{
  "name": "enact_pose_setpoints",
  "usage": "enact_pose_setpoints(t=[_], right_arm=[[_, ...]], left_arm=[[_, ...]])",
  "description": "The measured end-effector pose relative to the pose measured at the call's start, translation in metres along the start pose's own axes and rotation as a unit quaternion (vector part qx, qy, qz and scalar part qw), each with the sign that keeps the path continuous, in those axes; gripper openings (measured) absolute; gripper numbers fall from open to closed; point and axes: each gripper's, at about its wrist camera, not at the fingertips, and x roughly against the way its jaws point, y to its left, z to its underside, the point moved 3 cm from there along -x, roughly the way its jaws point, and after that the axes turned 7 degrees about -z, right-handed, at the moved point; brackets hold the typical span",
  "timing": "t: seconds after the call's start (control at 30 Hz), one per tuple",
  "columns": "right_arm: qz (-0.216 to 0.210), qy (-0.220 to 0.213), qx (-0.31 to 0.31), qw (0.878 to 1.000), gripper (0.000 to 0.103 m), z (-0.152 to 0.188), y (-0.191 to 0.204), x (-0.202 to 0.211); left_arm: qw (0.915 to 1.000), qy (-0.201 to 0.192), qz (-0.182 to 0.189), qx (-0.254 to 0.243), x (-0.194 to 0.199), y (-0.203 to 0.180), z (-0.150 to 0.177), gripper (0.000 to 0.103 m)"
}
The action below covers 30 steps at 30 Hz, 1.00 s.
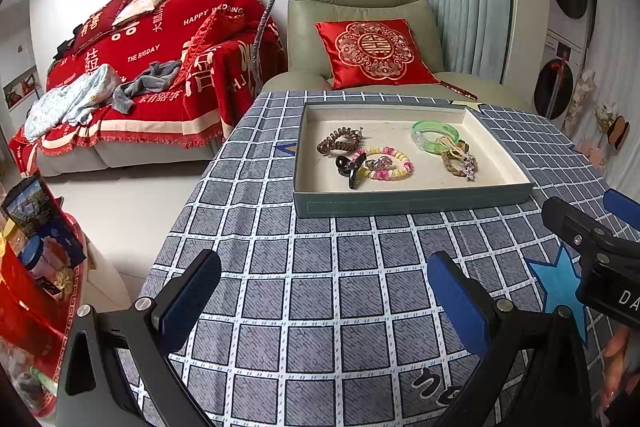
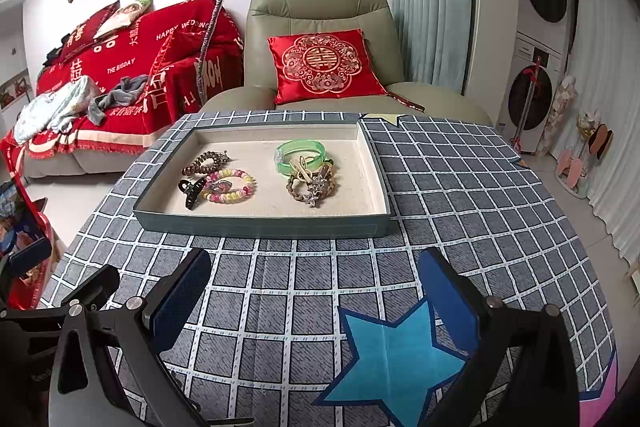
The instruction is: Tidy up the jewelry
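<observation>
On the left, the left gripper point(image 1: 324, 291) hovered low over the near part of the checked tablecloth point(image 1: 304, 259), its jaws spread wide with nothing between the blue textured pads point(image 1: 188, 299). Farther back sat the shallow tray point(image 2: 260, 225), a rectangular box with grey-green stitched walls and a pale, felt-like floor, and all the jewelry lay inside it.

In the tray's left half lay a brown coiled hair tie point(image 2: 204, 163), springy and ridged, a glossy black claw clip point(image 2: 192, 193) of hard plastic, and a pink-and-yellow beaded bracelet point(image 2: 230, 187) touching the clip. In the right half a translucent green bangle point(image 2: 300, 155), smooth and rigid, overlapped a braided brown band point(image 2: 310, 187) carrying small star charms.

On the right, the right gripper point(image 2: 316, 295) was likewise released and empty, poised above a blue star point(image 2: 396, 347) printed on the cloth.

The likely trouble lay in the overlaps. A closing pad on the bracelet could catch the clip as well and drag both. The braided band appeared tangled with the bangle, so lifting one might pull the other over the tray wall. The bangle's slick curve could squirt out of a pinch, and thin cords lying flat on the soft liner would probably be hard to get under. The loose cloth could also ruck up if a finger pressed down and slid, shifting the tray.
</observation>
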Motion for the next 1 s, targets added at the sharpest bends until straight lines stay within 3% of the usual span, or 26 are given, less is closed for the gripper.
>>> enact_pose_setpoints(t=[1.0], right_arm=[[-0.001, 0.001, 0.002, 1.000, 0.103, -0.0009, 0.0025, 0.0007]], left_arm=[[0.9999, 0.010, -0.002, 0.000, -0.0032, -0.0013, 0.0015, 0.103]])
